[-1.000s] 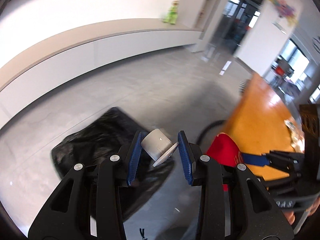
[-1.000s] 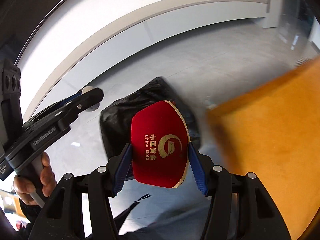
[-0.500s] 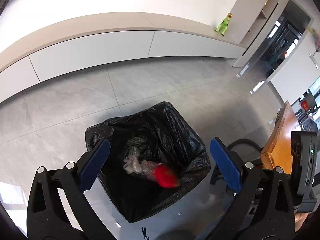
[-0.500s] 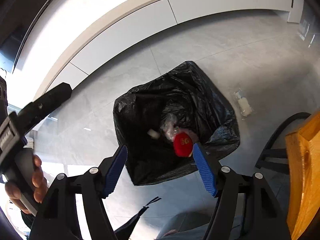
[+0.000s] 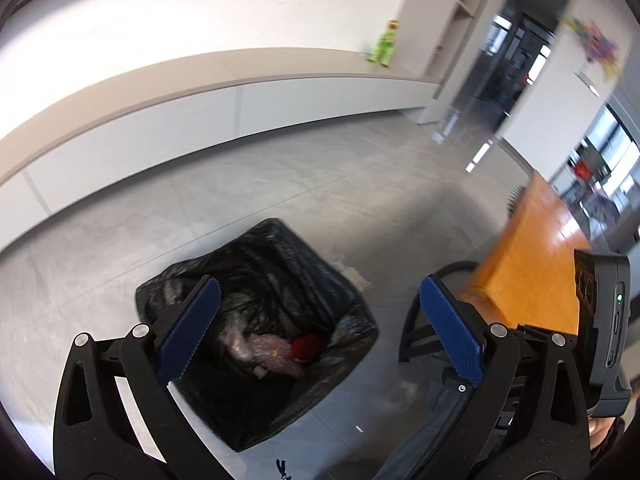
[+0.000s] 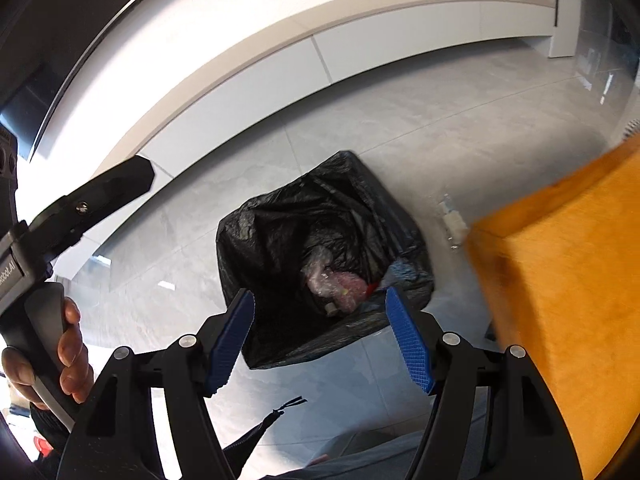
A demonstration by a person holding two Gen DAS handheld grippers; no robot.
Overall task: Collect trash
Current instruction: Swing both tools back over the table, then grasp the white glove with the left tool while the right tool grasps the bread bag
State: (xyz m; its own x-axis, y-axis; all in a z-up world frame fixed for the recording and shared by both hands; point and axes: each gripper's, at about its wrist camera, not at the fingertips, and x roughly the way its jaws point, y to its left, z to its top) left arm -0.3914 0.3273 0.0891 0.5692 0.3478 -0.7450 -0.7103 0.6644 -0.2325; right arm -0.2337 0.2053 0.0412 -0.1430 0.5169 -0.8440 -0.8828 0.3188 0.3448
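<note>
A black trash bag [image 5: 256, 280] stands open on the grey floor. Inside it lie pink bubble wrap [image 5: 272, 352], a red paper cup [image 5: 307, 347] and a small white cup [image 5: 260, 370]. My left gripper [image 5: 320, 328] hangs above the bag, open wide, with nothing between its blue pads. In the right wrist view the bag [image 6: 280, 232] holds the same wrap [image 6: 340, 284] and white cup [image 6: 331, 308]; only an edge of the red cup [image 6: 372, 287] shows. My right gripper [image 6: 320, 340] is open and empty over the bag's near rim.
An orange wooden table [image 5: 528, 248] [image 6: 568, 280] stands close on the right. A pale scrap of litter [image 5: 356, 276] [image 6: 454, 222] lies on the floor beside the bag. Black chair legs [image 5: 412, 328] are near. A low curved white cabinet [image 5: 200, 120] runs behind, with a green toy [image 5: 384, 46] on it.
Both grippers opened: the left let go of the white cup, the right of the red cup, and both now lie in the bag. The views have since swung toward the table.
</note>
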